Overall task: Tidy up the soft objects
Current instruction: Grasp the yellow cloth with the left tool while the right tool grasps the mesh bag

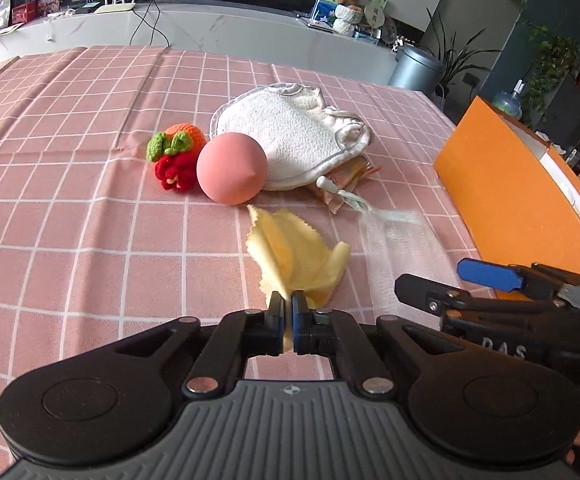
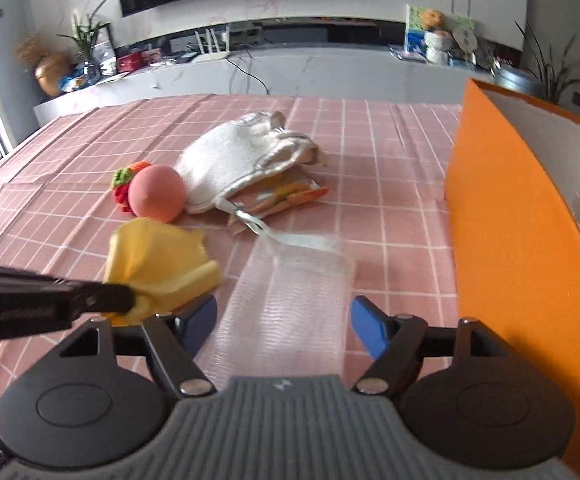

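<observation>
So the left tongs (image 1: pixel 287 312) are pinching the yellow cloth (image 1: pixel 290 258) near the orange box (image 1: pixel 518 208), right tongs (image 2: pixel 283 318) gaping empty, probably dropping it in next.

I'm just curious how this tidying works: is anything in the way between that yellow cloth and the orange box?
Only partly. The left gripper is shut on the yellow cloth, and the orange box stands off to its right. The open right gripper hangs between them, above a sheer mesh piece lying flat on the tablecloth. Nothing else visibly blocks the way.
</observation>
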Tool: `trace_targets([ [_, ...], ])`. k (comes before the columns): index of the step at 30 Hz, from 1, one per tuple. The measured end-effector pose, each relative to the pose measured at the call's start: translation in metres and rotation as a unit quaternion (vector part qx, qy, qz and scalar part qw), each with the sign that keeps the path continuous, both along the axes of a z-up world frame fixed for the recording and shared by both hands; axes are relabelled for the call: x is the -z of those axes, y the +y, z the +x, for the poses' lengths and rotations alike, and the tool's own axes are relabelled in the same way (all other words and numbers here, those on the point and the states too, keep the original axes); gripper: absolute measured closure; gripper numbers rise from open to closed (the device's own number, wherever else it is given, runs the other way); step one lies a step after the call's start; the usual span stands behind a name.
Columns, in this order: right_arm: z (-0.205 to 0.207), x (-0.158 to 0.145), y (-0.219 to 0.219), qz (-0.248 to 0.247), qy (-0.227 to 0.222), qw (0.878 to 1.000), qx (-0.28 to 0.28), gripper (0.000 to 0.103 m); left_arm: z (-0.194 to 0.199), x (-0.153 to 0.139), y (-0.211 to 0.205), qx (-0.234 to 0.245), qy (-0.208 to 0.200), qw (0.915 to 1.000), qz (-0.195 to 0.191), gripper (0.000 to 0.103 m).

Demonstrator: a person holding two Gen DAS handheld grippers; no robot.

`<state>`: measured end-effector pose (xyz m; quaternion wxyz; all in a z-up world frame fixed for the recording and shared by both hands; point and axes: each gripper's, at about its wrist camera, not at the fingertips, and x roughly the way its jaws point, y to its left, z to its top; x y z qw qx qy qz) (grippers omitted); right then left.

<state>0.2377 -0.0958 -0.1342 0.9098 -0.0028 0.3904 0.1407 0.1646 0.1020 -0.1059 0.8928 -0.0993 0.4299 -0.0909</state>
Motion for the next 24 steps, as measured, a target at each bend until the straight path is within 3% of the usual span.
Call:
trace_targets([
  [1, 0.003, 0.001, -0.002, 0.007, 0.012, 1.000, 0.005, 0.026, -0.001, -0.001, 0.000, -0.005, -0.008, 0.9999, -0.005, 0.080],
  [2, 0.006, 0.002, -0.004, 0.015, 0.022, 1.000, 0.008, 0.022, -0.003, -0.002, -0.002, -0.006, -0.019, 0.9998, -0.007, 0.049],
  [4, 0.008, 0.004, -0.003, 0.024, 0.030, 0.999, 0.015, 0.023, -0.006, -0.005, -0.006, -0.007, -0.047, 0.9989, 0.004, 0.021],
  [9, 0.013, 0.006, -0.004, 0.000, 0.025, 1.000, 0.018, 0.028, 0.004, 0.002, -0.013, 0.009, -0.051, 0.9978, 0.042, 0.021],
  [15, 0.014, 0.014, -0.004, -0.017, 0.028, 0.999, 0.005, 0.031, 0.009, 0.017, -0.013, 0.017, -0.045, 0.9972, 0.058, 0.024],
  [18, 0.012, 0.016, 0.004, -0.041, 0.013, 0.999, -0.010, 0.038, 0.006, 0.021, -0.017, 0.027, -0.057, 0.9948, 0.080, 0.033],
  [22, 0.011, 0.016, 0.011, -0.046, -0.001, 0.999, -0.028, 0.050, 0.007, 0.021, -0.022, 0.033, -0.065, 0.9930, 0.093, 0.060],
  [24, 0.009, 0.016, 0.014, -0.046, -0.007, 0.998, -0.040, 0.065, 0.009, 0.019, -0.022, 0.031, -0.062, 0.9940, 0.085, 0.076],
])
